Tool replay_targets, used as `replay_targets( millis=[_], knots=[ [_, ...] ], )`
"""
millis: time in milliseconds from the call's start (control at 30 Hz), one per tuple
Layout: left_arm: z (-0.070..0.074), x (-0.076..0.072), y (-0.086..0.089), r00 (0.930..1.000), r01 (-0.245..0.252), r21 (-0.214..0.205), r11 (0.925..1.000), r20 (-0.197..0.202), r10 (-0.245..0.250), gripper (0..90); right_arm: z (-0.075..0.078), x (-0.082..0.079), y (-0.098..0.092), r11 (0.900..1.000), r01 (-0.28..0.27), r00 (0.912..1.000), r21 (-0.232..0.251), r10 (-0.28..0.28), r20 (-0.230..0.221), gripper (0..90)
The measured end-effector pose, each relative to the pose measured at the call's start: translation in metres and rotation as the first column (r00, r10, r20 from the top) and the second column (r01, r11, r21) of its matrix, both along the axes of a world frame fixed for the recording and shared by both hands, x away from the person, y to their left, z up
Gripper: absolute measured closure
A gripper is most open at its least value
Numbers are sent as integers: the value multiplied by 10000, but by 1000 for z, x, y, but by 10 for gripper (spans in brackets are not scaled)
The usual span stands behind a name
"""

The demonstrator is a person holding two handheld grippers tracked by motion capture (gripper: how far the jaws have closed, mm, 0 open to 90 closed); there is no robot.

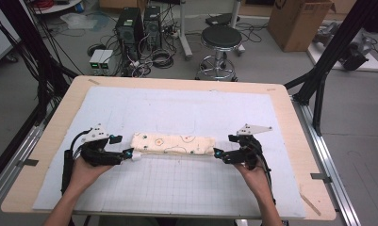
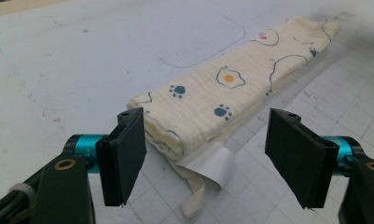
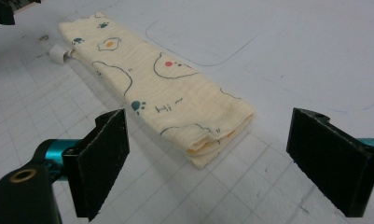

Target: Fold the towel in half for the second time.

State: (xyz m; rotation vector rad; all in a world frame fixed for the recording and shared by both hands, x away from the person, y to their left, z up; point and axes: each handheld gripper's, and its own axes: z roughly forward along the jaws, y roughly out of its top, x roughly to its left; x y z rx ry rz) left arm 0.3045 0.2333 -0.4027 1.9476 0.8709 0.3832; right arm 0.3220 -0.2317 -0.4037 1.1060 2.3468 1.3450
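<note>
Now a folded cream cloth (image 1: 173, 143) printed with fried eggs, paw prints and little faces lies as a long strip across the middle of the tabletop (image 1: 290, 127), on a white gridded mat (image 1: 186, 183). Its long axis runs left to right. A white tag (image 2: 211, 164) and a cream loop stick out from the cloth's left end.

At that left end sits the left hand-held gripper (image 1: 128, 154), held low by the person's left hand (image 1: 85, 172). Its jaws stand wide apart, released; one pad is just beside the cloth's corner, and the cloth's end and tag lie in the gap without being pinched.

At the right end, the right hand-held gripper (image 1: 218, 154) is held by the right hand (image 1: 255, 176). Its jaws are also spread wide and released, with the cloth's folded right end (image 3: 208, 144) lying just ahead of them, apart from both pads.

Both grippers point inward toward the cloth from opposite sides, near the mat's surface.
</note>
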Motion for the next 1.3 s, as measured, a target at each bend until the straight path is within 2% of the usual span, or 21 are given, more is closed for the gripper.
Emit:
replay_targets(
  millis=[333,500,667,1000,1100,1167,1300],
  knots=[
    [0,-10,6,9999,-93,-116,9999,83,94,290,-2,-7,-8,10000,90,9999,-13,-90,-70,124],
    [-2,-14,9,9999,-126,-27,9999,101,127,287,-2,-10,-12,9999,126,9999,-91,-127,-116,124],
    [-3,-21,12,9996,-181,38,9998,218,180,280,-4,-16,-17,9996,191,9998,-190,-191,-9,123],
    [-10,-31,22,9995,-314,-47,9995,86,314,275,-11,-30,-27,9992,390,9992,-129,-390,4,123],
    [-9,-34,25,9994,-341,-49,9994,112,342,268,-11,-34,-28,9989,460,9989,-44,-460,75,123],
    [-8,-37,26,9992,-356,-106,9993,172,357,268,-12,-40,-30,9984,561,9980,-107,-558,285,123],
    [-9,-43,30,9990,-385,38,9993,208,384,266,-13,-45,-31,9980,596,9979,-213,-590,270,123]
  ],
)
